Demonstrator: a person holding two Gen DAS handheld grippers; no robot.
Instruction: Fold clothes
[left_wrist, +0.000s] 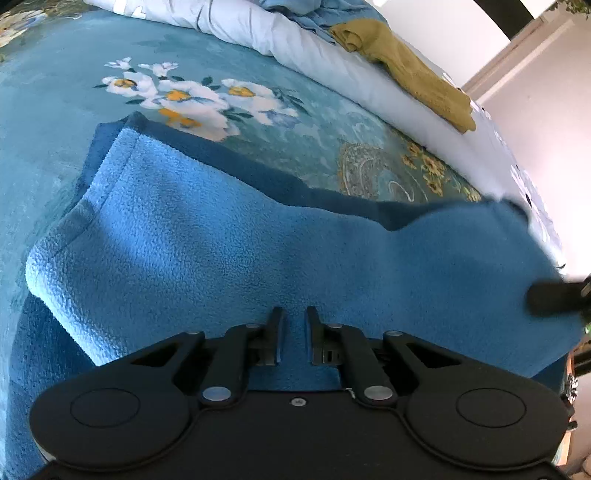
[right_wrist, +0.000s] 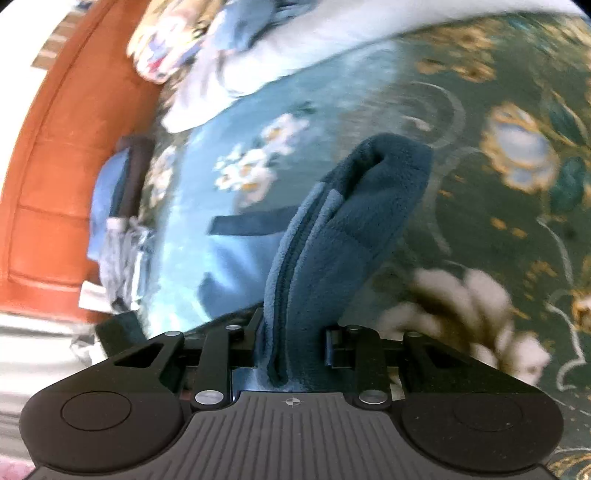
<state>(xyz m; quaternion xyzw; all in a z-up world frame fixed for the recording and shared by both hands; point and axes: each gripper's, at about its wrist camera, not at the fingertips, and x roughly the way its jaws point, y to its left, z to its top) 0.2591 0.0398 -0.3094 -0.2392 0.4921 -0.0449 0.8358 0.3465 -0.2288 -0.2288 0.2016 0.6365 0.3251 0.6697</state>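
Observation:
A blue fleece garment (left_wrist: 229, 243) lies spread over a teal floral blanket (left_wrist: 66, 92) on a bed, light blue on top with a darker layer under it. My left gripper (left_wrist: 294, 325) is shut on the garment's near edge, the fabric pinched between its fingers. My right gripper (right_wrist: 291, 332) is shut on a bunched fold of the same fleece (right_wrist: 351, 221), which rises dark blue ahead of it with a zipper seam along its left side. The right gripper's tip also shows dark at the right edge of the left wrist view (left_wrist: 554, 295).
A white duvet (left_wrist: 332, 62) lies along the far side of the bed with an olive-yellow garment (left_wrist: 410, 70) on it. In the right wrist view an orange headboard (right_wrist: 55, 166) stands at left, with pillows (right_wrist: 173, 40) and other clothes (right_wrist: 118, 236) near it.

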